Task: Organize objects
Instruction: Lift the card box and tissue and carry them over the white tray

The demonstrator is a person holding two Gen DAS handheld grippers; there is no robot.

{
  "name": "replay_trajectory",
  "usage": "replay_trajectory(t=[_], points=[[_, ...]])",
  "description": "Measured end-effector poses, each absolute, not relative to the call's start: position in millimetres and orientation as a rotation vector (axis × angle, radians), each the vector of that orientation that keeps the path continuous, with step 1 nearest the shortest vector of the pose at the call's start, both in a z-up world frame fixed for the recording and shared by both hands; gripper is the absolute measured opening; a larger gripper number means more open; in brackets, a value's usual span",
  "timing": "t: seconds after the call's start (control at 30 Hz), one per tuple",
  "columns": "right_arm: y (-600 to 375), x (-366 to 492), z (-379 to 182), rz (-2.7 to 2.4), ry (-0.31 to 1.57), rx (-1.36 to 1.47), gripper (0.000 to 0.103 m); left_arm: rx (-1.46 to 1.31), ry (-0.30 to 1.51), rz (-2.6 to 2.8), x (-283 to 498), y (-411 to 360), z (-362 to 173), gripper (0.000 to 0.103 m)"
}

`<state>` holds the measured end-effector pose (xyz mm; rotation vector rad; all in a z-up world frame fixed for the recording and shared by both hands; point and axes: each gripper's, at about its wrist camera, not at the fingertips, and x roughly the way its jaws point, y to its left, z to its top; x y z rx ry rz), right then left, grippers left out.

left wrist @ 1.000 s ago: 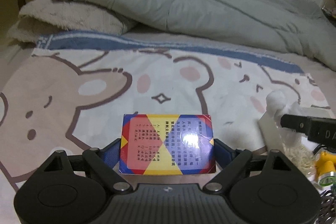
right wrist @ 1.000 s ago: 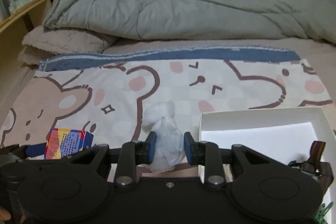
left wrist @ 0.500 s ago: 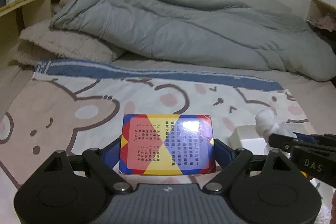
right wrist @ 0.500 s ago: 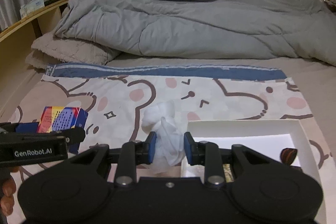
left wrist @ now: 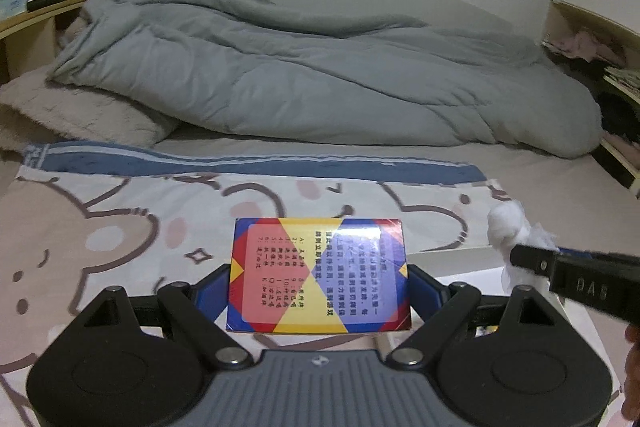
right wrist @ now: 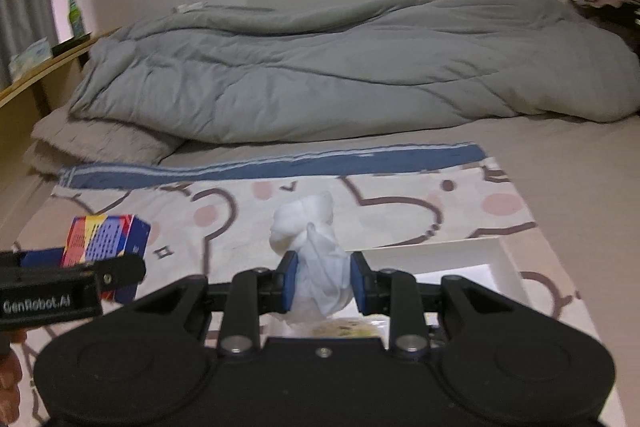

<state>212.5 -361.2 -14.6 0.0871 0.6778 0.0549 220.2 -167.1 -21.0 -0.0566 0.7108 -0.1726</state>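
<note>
My left gripper (left wrist: 319, 287) is shut on a colourful card box (left wrist: 319, 275) with red, yellow and blue triangles, held flat above the bear-print blanket (left wrist: 120, 227). My right gripper (right wrist: 323, 283) is shut on a crumpled white tissue wad (right wrist: 312, 247), which sticks up between its blue pads. The left wrist view shows the same tissue wad (left wrist: 508, 227) at the right, in the right gripper's black finger (left wrist: 532, 261). The right wrist view shows the card box (right wrist: 104, 239) at the left. A white tray (right wrist: 472, 255) lies on the blanket below the right gripper.
A rumpled grey duvet (left wrist: 320, 79) covers the far half of the bed, with a beige pillow (left wrist: 80, 115) at its left. A wooden ledge (right wrist: 44, 67) at the left carries a green bottle (right wrist: 74, 13). Shelves (left wrist: 600, 59) with clothes stand at the right.
Both grippers have risen and tilted up, so more of the duvet and wall shows. The tray has slid lower in the right wrist view. Both grips are unchanged.
</note>
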Motion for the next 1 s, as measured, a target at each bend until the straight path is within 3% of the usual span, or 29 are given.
replay_trajectory(t=[0.43, 1.0], points=[[-444, 222, -28, -0.096, 0.661, 0.150, 0.029, 0.005, 0.695, -0.263, 244, -243, -33, 0.089], [-503, 229, -61, -0.130, 0.673, 0.175, 0.029, -0.011, 0.769, -0.359, 282, -335, -88, 0.089]])
